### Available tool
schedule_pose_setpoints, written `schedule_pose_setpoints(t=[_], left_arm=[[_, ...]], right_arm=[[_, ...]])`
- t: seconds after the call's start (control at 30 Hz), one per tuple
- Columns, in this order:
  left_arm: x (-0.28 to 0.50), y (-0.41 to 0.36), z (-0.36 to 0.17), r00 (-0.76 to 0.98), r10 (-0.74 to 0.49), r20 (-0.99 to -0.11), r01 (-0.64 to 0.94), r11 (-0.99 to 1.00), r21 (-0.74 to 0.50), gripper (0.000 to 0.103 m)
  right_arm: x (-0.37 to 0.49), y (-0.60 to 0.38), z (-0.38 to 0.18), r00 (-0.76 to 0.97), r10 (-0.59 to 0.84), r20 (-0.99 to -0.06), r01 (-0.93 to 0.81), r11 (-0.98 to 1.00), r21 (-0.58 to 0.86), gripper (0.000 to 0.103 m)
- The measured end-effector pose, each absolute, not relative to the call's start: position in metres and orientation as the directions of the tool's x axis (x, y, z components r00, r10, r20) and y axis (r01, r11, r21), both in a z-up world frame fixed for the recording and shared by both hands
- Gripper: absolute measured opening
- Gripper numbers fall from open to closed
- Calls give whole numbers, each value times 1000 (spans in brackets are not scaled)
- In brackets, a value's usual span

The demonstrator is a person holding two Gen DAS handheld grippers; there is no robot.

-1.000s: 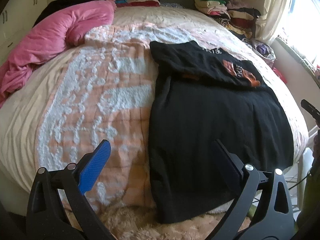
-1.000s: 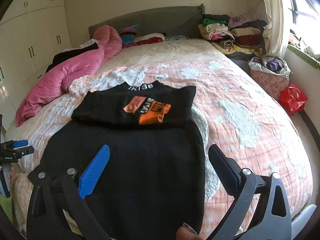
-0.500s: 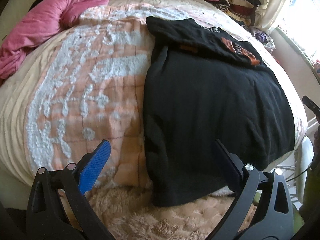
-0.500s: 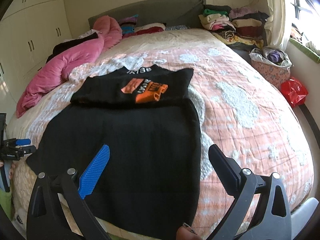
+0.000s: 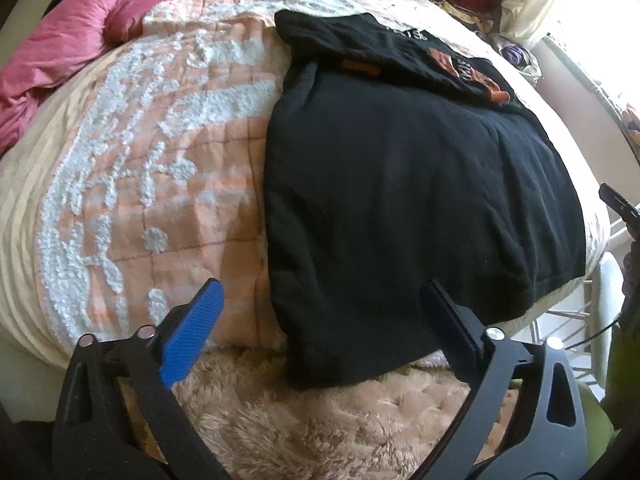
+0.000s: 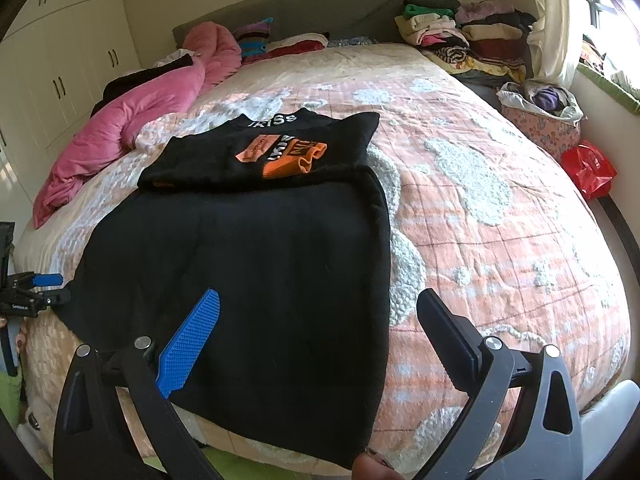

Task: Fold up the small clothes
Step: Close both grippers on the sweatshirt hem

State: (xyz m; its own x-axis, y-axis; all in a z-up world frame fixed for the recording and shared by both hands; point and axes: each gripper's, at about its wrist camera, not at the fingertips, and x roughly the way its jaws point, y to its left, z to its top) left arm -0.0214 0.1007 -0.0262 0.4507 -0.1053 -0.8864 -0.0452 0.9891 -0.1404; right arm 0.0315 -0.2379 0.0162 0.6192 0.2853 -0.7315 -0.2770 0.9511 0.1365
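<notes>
Collar print: white capitals reading "KISS", with an unclear mark before the K, on the neck band of the black knitted sweater (image 6: 256,216) lying on the bed.
Chest patches: two orange fabric patches (image 6: 294,160) carry black and white lettering; the letters are too small and warped to read.
Same sweater from the left wrist view: white collar letters (image 5: 408,34) show at a slant and cannot be read.
Left gripper (image 6: 34,292) body: a small white label, too small to read.
</notes>
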Motion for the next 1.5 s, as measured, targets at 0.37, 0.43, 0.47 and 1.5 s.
schedule_pose_setpoints(t=[0.37, 0.43, 0.47, 1.5], left_arm=[[-23, 108, -43, 354, -159, -922, -30, 983, -181, 52], [-22, 108, -44, 351, -164, -922, -26, 982, -185, 47], [-22, 108, -44, 353, -167, -920, -25, 982, -188, 42], [-27, 116, -19, 484, -223, -846, -12, 965, -261, 4]], right_arm=[[21, -238, 7, 582, 288, -761, -299, 945, 130, 98], [18, -239, 2, 562, 287, -776, -306, 944, 127, 98], [16, -241, 0, 548, 293, -784, -312, 941, 133, 98], [-6, -264, -25, 379, 404, -832, -371, 891, 263, 8]])
